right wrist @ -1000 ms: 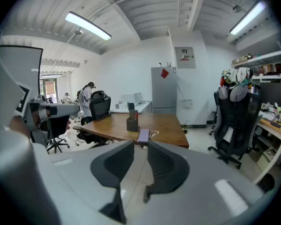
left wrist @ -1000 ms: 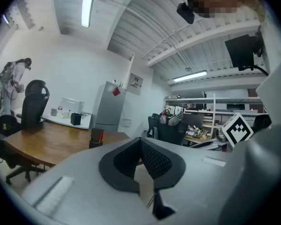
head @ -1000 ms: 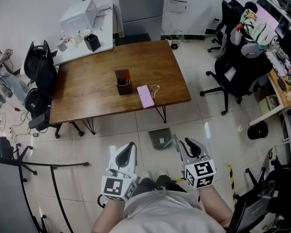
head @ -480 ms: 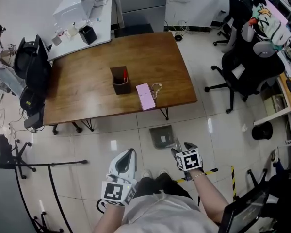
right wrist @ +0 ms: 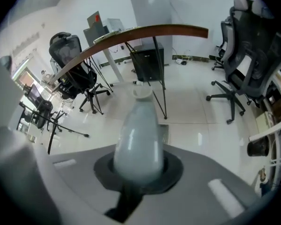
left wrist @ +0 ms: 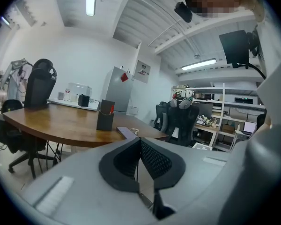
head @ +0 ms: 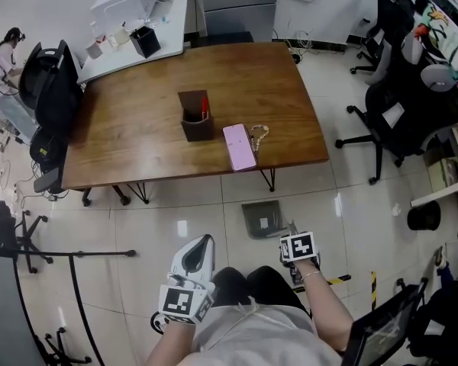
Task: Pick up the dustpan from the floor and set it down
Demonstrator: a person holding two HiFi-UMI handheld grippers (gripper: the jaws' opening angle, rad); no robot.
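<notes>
The dustpan (head: 261, 218) — handle in right hand-held gripper (head: 291, 235), jaws just closed.

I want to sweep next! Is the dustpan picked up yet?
Not yet. Done: the right hand-held gripper is down at the dustpan, and its jaws have just been closing onto the pale handle. In hand: that grip, with the pan lying on the floor. Left: lifting it and setting it down. The left hand-held gripper is shut and empty.
</notes>
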